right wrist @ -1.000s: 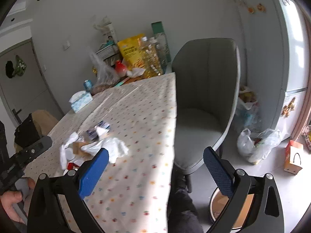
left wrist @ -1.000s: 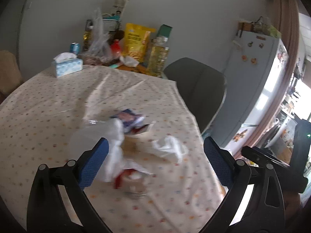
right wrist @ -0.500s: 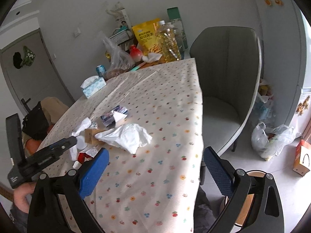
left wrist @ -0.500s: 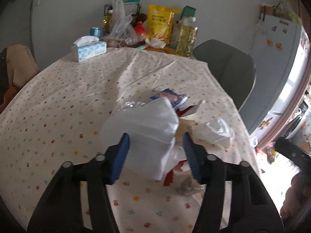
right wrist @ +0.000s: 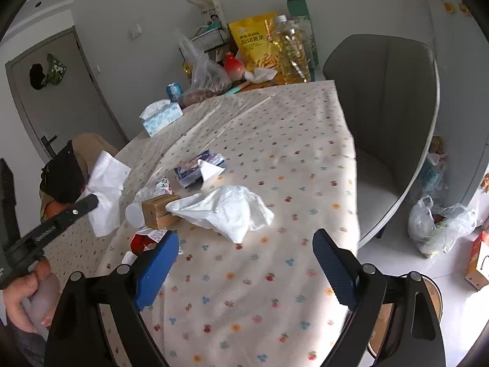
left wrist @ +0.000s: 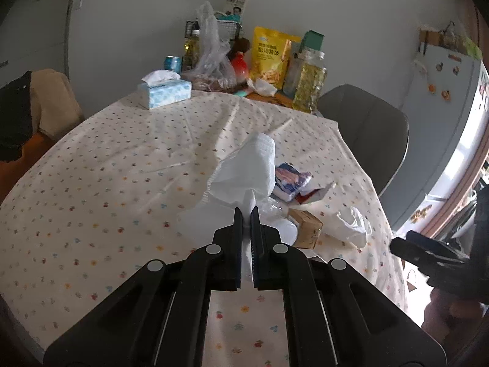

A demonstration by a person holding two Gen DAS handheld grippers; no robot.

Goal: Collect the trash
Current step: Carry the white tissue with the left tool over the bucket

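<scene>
The left gripper (left wrist: 247, 214) has just closed its jaws on a white paper napkin (left wrist: 244, 168), held above the surface (left wrist: 107, 183). The right gripper (right wrist: 244, 244) has narrowed its jaws slightly, nothing between them, near the white plastic bag (right wrist: 226, 211). Lift the napkin clear without snagging the wrappers (left wrist: 292, 179); pinch the bag at 1 bunched fold.

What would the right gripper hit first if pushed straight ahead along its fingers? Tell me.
Probably the crumpled white plastic bag on the tablecloth, lying just ahead of the open right gripper; depth is unclear, so it may meet the cloth first.
</scene>
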